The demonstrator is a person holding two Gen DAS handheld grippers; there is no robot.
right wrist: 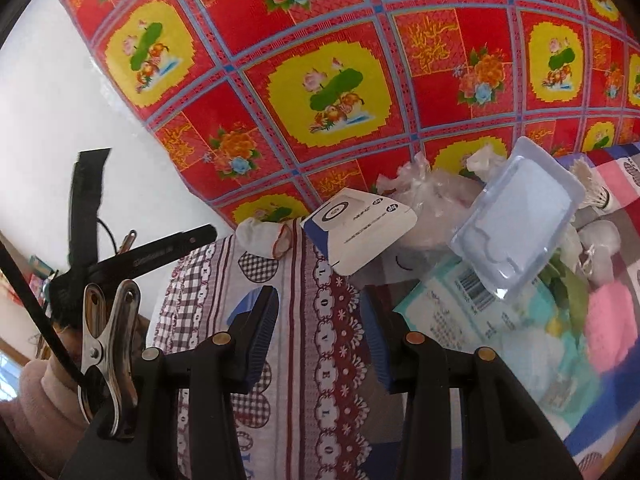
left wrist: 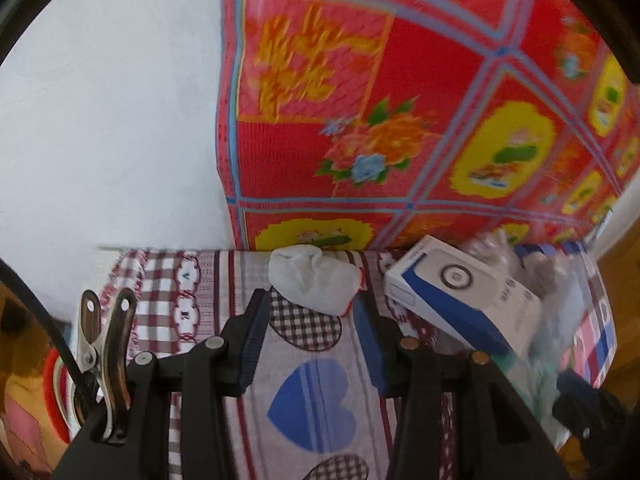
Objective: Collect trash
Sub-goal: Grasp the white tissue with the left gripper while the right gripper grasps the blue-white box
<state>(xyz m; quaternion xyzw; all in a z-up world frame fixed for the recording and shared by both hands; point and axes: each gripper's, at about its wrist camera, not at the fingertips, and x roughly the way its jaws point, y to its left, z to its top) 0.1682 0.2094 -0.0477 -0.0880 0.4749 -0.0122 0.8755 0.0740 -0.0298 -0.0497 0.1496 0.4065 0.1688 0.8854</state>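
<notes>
Red floral cloth [right wrist: 320,80] backs a heart-print bedspread [left wrist: 312,392] where nothing looks collected: box [left wrist: 460,292], clear tray [right wrist: 520,216] and white wad [left wrist: 316,280] lie loose; left gripper [left wrist: 310,344] and right gripper [right wrist: 320,332] gape empty

A crumpled white sock with a red-trimmed cuff [left wrist: 312,282] lies on the heart-patterned bedspread [left wrist: 316,380]; right of the sock a white-and-blue cardboard box [right wrist: 358,229] rests tilted; beyond the box, crumpled clear plastic [right wrist: 430,194], a clear blister tray [right wrist: 520,216], and a printed teal wrapper [right wrist: 500,332].
</notes>
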